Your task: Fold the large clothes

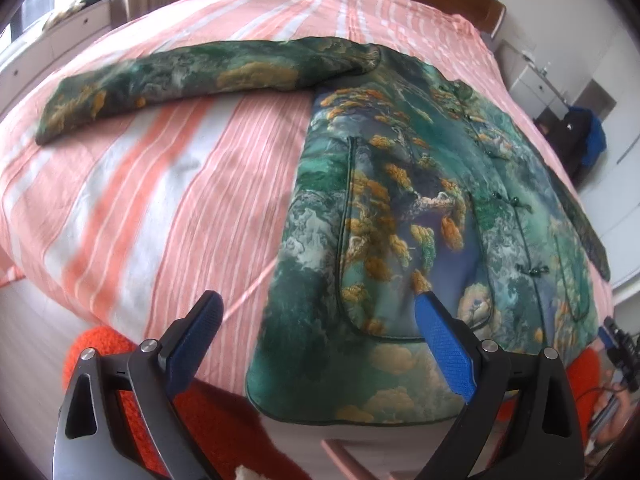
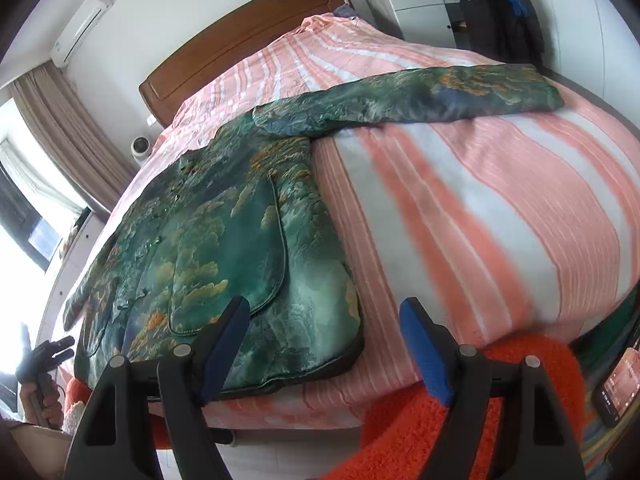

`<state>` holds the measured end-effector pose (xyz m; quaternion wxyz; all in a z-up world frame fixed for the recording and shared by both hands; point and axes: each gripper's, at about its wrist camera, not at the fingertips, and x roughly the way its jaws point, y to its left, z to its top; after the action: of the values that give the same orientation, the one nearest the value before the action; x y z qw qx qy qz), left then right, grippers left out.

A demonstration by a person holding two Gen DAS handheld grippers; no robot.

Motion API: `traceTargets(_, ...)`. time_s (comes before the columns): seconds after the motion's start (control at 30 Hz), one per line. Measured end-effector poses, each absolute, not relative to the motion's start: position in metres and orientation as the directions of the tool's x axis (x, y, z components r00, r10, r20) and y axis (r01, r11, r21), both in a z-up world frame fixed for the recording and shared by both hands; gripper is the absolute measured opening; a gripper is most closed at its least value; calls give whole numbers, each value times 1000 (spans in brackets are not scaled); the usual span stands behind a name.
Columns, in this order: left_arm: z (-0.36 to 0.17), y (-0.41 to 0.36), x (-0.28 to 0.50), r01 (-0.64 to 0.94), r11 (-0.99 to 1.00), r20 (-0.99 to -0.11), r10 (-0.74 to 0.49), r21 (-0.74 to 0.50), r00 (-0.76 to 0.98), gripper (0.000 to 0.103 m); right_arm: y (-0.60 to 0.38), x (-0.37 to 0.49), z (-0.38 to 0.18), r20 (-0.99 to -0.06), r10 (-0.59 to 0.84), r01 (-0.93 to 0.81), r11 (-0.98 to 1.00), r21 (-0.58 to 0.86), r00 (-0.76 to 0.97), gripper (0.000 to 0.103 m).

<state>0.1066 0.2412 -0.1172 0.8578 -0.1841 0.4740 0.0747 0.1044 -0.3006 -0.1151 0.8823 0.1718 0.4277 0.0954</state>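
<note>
A green padded jacket [image 1: 420, 208] with gold and blue landscape print lies flat, front up, on a pink striped bed [image 1: 160, 208]. One sleeve [image 1: 180, 80] stretches out to the left in the left wrist view; the other sleeve [image 2: 420, 100] stretches right in the right wrist view. My left gripper [image 1: 318, 312] is open and empty, above the jacket's hem near its left edge. My right gripper [image 2: 324, 316] is open and empty, above the jacket's [image 2: 224, 248] right hem corner. The left gripper also shows in the right wrist view [image 2: 48, 354].
A wooden headboard [image 2: 240, 40] stands at the far end of the bed [image 2: 480, 208]. An orange fuzzy fabric [image 2: 420, 420] lies below the bed's near edge. White cabinets [image 2: 416, 8] and hanging dark clothes [image 2: 496, 12] stand at the back right. A phone [image 2: 618, 388] sits at right.
</note>
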Motion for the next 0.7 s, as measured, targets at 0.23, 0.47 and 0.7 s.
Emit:
traceTargets(0.23, -113, 238, 110, -302, 926, -841, -29, -226, 540, 97, -295, 99, -106, -703, 298, -50, 935, 351, 646, 77)
traceTargets(0.47, -114, 239, 110, -311, 923, -842, -24, -225, 539, 97, -286, 96, -102, -699, 283, -78, 947, 311, 657, 77)
traceTargets(0.7, -115, 241, 110, -321, 921, -845, -16, -221, 535, 97, -282, 96, -102, -703, 276, -85, 952, 294, 656, 77)
